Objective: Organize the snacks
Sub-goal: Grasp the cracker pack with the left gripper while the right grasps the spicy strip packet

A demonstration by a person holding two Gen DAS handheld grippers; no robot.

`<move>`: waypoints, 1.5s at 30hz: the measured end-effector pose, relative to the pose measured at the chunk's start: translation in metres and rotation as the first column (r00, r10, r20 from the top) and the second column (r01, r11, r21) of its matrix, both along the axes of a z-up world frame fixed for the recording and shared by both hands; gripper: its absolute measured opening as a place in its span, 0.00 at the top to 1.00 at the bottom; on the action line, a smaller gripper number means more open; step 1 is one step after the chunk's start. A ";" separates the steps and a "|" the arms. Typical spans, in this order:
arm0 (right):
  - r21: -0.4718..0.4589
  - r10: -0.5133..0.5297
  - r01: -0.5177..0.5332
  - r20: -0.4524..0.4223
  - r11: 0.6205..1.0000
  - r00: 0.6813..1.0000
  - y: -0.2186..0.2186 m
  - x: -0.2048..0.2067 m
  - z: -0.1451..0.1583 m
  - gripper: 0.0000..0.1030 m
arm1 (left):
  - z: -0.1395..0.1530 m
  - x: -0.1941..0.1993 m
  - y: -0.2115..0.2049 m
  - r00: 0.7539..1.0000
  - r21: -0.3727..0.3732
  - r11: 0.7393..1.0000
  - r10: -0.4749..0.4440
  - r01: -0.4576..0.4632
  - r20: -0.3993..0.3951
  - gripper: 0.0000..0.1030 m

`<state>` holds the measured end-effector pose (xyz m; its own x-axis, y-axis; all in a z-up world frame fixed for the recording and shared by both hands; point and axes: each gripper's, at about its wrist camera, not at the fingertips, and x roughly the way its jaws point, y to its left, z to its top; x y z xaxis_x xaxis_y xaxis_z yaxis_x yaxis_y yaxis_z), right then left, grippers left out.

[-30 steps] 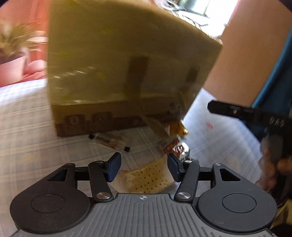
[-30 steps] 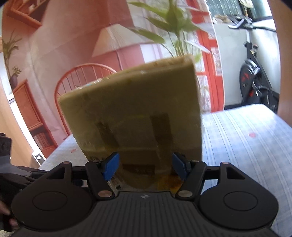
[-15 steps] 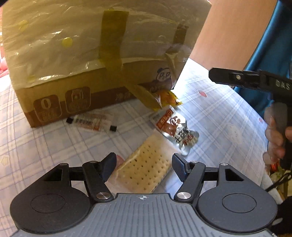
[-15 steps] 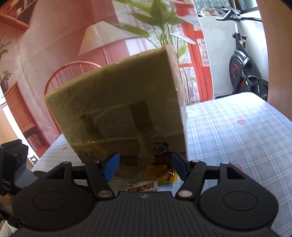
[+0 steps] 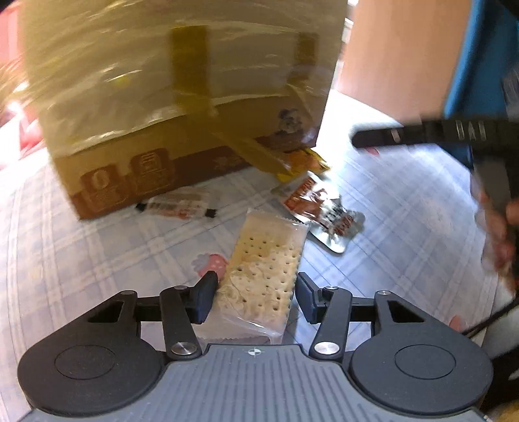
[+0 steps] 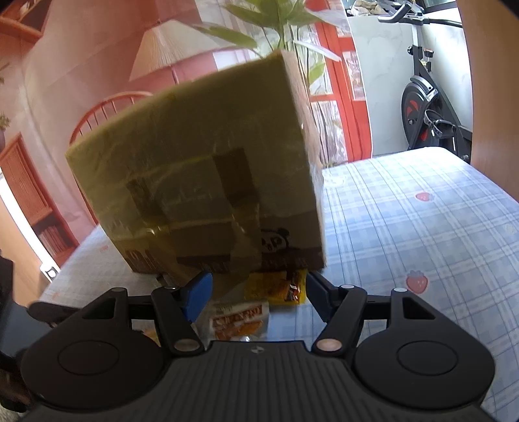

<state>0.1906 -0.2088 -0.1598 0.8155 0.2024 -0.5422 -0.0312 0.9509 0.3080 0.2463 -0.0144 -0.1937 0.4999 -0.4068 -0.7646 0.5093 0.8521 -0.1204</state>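
Note:
A cracker packet (image 5: 262, 276) in clear wrap lies on the checked tablecloth between the fingers of my open left gripper (image 5: 256, 300), untouched by the pads. Beyond it lie a red and silver snack sachet (image 5: 321, 211), a yellow-orange packet (image 5: 305, 162) and a small clear stick packet (image 5: 176, 206), all beside a cardboard box (image 5: 181, 97) covered in plastic and tape. My right gripper (image 6: 258, 295) is open above the red sachet (image 6: 240, 319) and the yellow packet (image 6: 279, 287), in front of the box (image 6: 207, 181). The right gripper's body also shows in the left wrist view (image 5: 454, 133).
The table (image 6: 405, 227) has a blue checked cloth with strawberry prints. Behind the box stand a wooden chair (image 6: 107, 110) and a green plant (image 6: 282, 29). An exercise bike (image 6: 431, 107) stands past the table's far right edge.
Both grippers have pulled back from the box over the last second. The left gripper has shifted so the cracker packet lies between its fingers. The snacks have stayed in place.

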 end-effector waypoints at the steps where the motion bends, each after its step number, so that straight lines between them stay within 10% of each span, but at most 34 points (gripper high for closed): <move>1: -0.009 0.005 -0.005 -0.006 1.000 1.000 0.001 0.000 -0.003 0.35 | 0.000 -0.001 0.003 0.999 0.004 0.999 0.032 -0.032 0.004 0.47; 12: -0.109 0.092 -0.102 -0.094 0.989 0.991 0.038 0.015 -0.034 0.34 | 0.002 -0.010 0.042 0.949 -0.059 0.947 0.314 -0.314 -0.012 0.47; 28: -0.226 0.095 -0.106 -0.059 0.968 0.994 0.074 0.015 -0.057 0.25 | -0.001 -0.023 0.038 0.937 -0.048 0.938 0.347 -0.345 0.048 0.46; 45: -0.196 0.074 -0.075 -0.010 0.978 0.997 0.065 0.007 -0.054 0.43 | -0.001 -0.024 0.039 0.934 -0.057 0.934 0.355 -0.352 0.051 0.46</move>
